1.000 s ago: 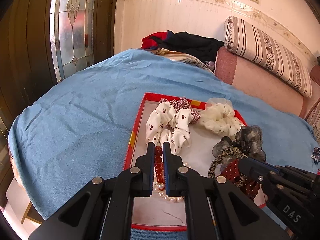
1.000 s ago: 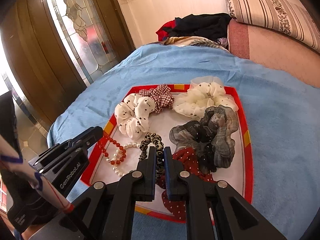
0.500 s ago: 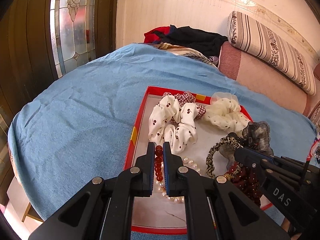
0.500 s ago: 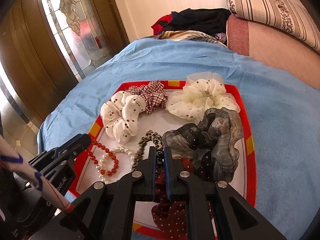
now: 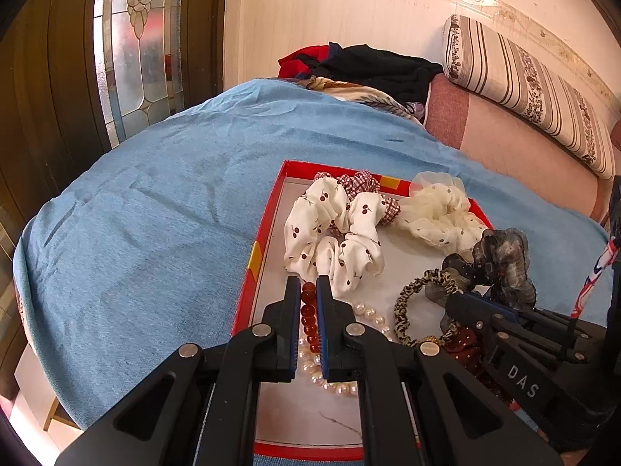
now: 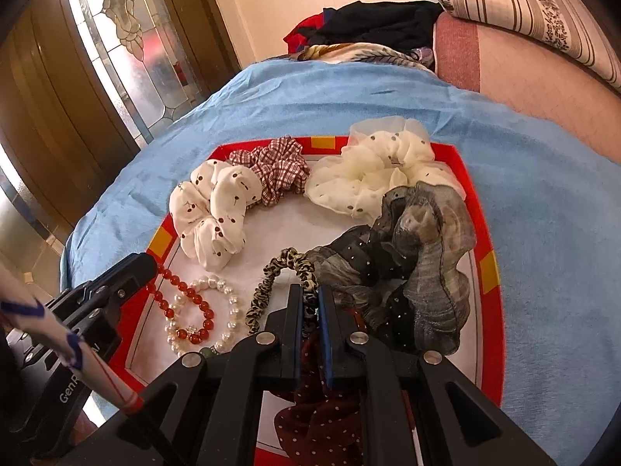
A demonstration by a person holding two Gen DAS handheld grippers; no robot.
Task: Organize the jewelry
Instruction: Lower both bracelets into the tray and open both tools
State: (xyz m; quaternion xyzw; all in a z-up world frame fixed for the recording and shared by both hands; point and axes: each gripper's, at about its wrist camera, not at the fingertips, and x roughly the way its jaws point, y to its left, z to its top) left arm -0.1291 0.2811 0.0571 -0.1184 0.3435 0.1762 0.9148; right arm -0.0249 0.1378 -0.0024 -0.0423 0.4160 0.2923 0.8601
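Two near-closed grippers, left [image 5: 308, 291], right [image 6: 309, 299]; red tray [image 6: 487, 233], scrunchies

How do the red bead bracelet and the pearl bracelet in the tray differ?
The red bead bracelet has dark red, glossy, translucent beads; the pearl bracelet has white, opaque ones. The red beads look larger than the pearls. The red bracelet reaches out toward the left gripper, with beads seen between its fingers; the pearl bracelet lies nearer the leopard-print hair tie. Both are beaded loops, overlapping on the tray floor.
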